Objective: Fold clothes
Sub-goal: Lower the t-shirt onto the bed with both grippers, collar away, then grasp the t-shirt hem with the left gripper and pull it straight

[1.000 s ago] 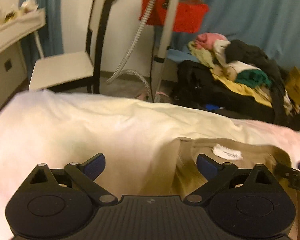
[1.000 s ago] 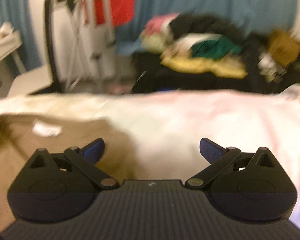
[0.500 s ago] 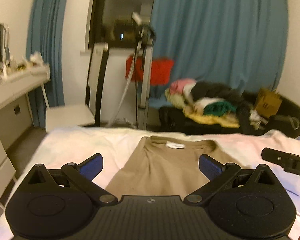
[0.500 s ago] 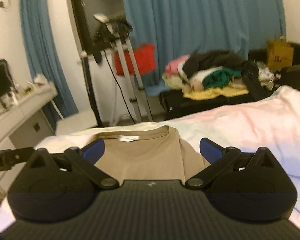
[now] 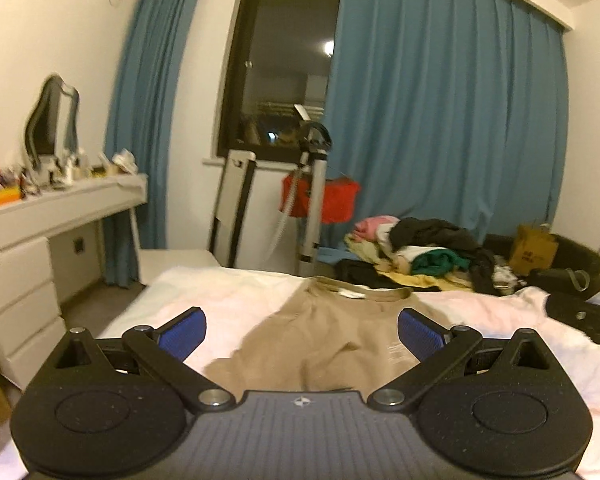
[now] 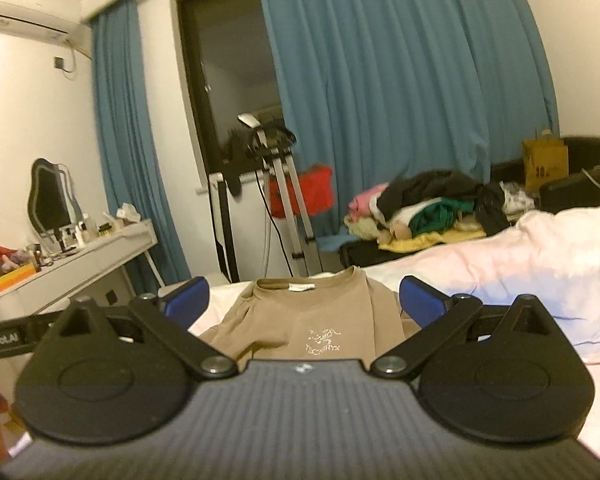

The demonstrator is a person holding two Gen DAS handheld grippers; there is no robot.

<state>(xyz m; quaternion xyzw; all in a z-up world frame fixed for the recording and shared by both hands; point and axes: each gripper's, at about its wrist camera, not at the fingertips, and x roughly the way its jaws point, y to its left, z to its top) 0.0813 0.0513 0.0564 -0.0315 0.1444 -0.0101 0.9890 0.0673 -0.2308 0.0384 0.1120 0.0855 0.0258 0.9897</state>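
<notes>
A tan T-shirt [image 5: 332, 340] lies spread on the white bed [image 5: 228, 300], collar toward the far edge, a pale logo on its chest. In the right wrist view the same tan T-shirt [image 6: 300, 320] fills the space between the fingers. My left gripper [image 5: 302, 330] hangs open above the shirt, holding nothing. My right gripper [image 6: 304, 300] is also open and empty, raised above the shirt's lower part. Part of the right gripper's body [image 5: 580, 316] shows at the right edge of the left wrist view. The left gripper's body [image 6: 8, 336] shows at the left of the right wrist view.
A pile of mixed clothes [image 5: 424, 252] lies on a dark couch beyond the bed. A white dresser [image 5: 40, 232] with clutter stands at the left. A metal stand [image 5: 312, 200] with a red bag stands before the blue curtains [image 5: 440, 120]. A rumpled duvet [image 6: 520, 264] lies at the right.
Both grippers have risen and pulled back from close over the bed and shirt collar. The whole shirt and the room now show. Both stayed open.
</notes>
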